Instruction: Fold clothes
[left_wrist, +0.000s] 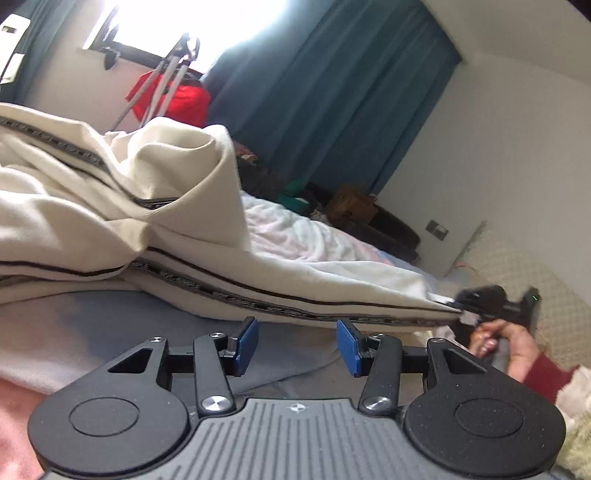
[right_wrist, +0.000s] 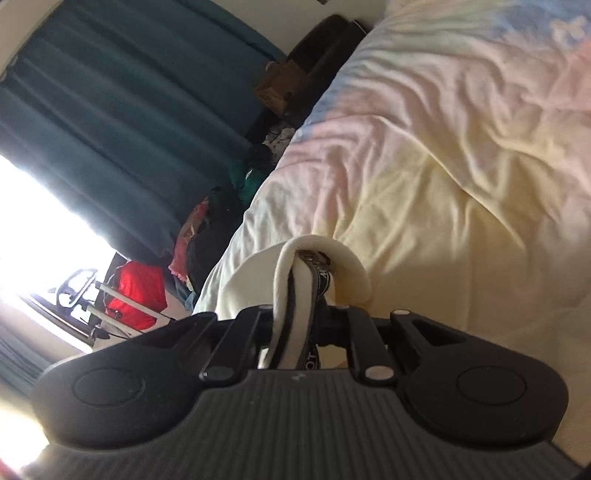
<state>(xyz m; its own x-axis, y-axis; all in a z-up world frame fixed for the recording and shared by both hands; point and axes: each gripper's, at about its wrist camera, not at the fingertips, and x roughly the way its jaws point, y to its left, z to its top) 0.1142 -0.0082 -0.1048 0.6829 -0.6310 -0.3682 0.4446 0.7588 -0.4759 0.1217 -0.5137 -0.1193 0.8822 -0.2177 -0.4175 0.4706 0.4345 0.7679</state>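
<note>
2 grippers are working a cream garment (left_wrist: 155, 206) with dark patterned tape, lying bunched on the bed: the right gripper (right_wrist: 295, 325) is clamping one end of it, pulling that edge out taut, while the left gripper (left_wrist: 296, 341) is hovering just beside the long edge with its blue pads (left_wrist: 247, 336) apart and holding nothing. Judging by this, the garment is being stretched out for a fold, and the next move is calling for the left to close on the near edge. Farther off, a pastel duvet (right_wrist: 461, 166) is covering the bed, with teal curtains (left_wrist: 332, 92), a bright window and floor clutter beyond.
</note>
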